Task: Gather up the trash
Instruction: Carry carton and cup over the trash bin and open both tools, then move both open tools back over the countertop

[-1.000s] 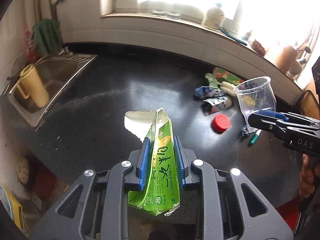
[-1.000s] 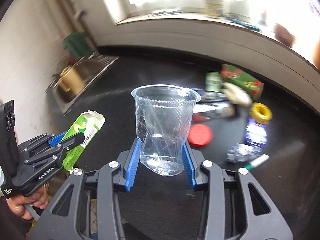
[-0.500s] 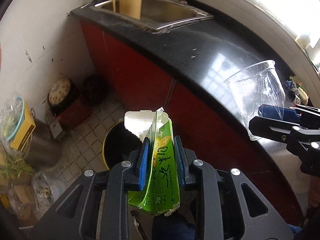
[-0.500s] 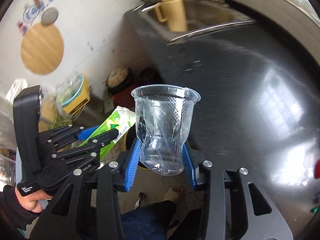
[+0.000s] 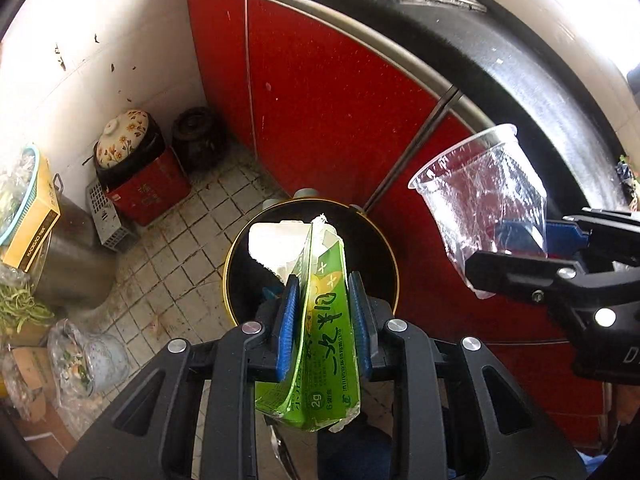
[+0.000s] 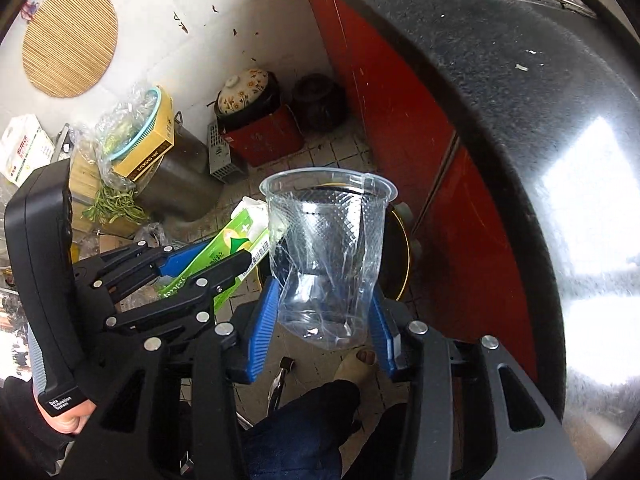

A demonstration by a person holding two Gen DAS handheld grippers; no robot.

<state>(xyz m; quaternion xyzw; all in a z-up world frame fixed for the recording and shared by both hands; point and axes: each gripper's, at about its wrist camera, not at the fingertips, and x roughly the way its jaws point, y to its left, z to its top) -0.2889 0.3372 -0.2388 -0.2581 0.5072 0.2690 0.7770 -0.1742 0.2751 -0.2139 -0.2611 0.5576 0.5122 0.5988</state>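
The left gripper (image 5: 325,322) pinched a green carton (image 5: 320,336) between its blue pads, the carton crushed flat and its torn white top pointing downward over the bin; the right gripper (image 6: 323,322) held a crumpled clear plastic cup (image 6: 328,252) by its base, both pads against the cup's sides, rim facing away. The two tools hung side by side, the cup just to the right of the carton. Beneath the grippers a trouser leg and a bare foot (image 6: 358,360) showed on the tiled floor (image 5: 188,240). Directly below the carton stood a round black bin (image 5: 240,280) with a yellow rim, set against red cabinet doors (image 5: 320,100); farther off, in the corner, a floral-lidded pot (image 5: 126,138) sat on a red box (image 5: 150,196), and above the doors ran the dark countertop (image 6: 520,120).
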